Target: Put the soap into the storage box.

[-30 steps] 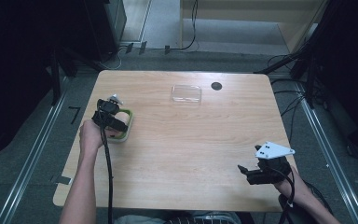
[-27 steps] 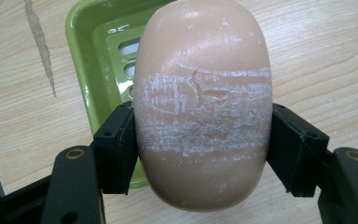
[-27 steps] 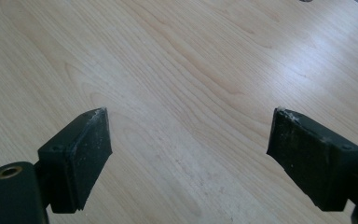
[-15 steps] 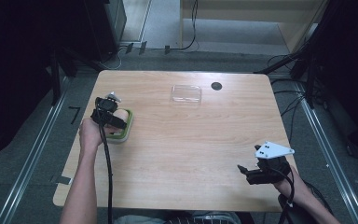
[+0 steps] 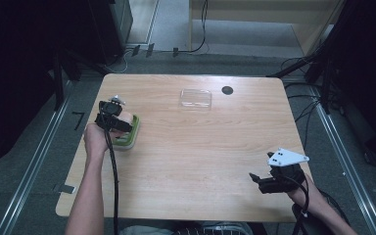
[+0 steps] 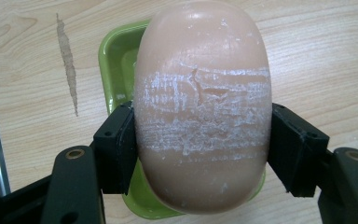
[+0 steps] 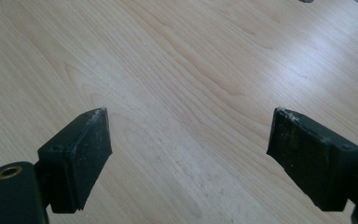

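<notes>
**Soap held over a green dish**

The left tool (image 6: 200, 140) squeezes a smooth, egg-shaped bar of soap (image 6: 201, 107) between its two black jaws. The soap is a soft pinkish tan — with dry, white, scratchy marks across its middle. Under it sits a shiny green dish (image 6: 116, 60) with rounded corners, near the left edge of the pale wooden table (image 5: 215, 147).

The right tool (image 7: 189, 158) is open wide, holding nothing, over bare, streaky wood near the table's right front corner.

Far back lies a clear, flat, boxy thing (image 5: 196, 98) — maybe a plastic lid. A small dark round spot (image 5: 227, 90) is beside it.
</notes>
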`<state>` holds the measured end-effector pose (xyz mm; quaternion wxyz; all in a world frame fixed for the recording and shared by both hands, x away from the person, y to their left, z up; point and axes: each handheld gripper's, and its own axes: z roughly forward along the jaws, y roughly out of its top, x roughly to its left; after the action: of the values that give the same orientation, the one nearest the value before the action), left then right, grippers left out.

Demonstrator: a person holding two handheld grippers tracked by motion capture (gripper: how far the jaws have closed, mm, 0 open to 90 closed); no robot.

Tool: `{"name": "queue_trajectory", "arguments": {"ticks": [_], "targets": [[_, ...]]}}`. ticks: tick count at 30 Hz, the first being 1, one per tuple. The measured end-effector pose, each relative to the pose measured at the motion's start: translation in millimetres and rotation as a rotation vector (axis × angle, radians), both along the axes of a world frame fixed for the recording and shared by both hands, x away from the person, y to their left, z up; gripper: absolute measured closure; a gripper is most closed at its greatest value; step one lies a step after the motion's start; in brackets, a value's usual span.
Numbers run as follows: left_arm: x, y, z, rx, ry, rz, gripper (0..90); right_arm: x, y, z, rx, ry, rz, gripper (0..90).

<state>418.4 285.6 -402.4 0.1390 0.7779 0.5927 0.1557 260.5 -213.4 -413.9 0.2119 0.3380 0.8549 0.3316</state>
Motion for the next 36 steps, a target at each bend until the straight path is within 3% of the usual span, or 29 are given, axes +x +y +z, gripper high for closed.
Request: {"name": "queue_trajectory", "arguments": {"ticks": [13, 17, 36], "targets": [[3.0, 0.6, -14.5, -0.001, -0.018, 0.042, 33.8, -0.6, -0.5, 0.2, 0.0, 0.003, -0.005, 13.4], [4.9, 0.7, -22.2, 0.002, -0.002, 0.048, 33.8, -0.7, -0.5, 0.2, -0.001, 0.003, -0.005, 13.4], [8.7, 3.2, -33.2, 0.009, 0.021, 0.078, 33.6, -0.5, -1.2, -0.1, 0.0, 0.001, -0.004, 13.4]]}}
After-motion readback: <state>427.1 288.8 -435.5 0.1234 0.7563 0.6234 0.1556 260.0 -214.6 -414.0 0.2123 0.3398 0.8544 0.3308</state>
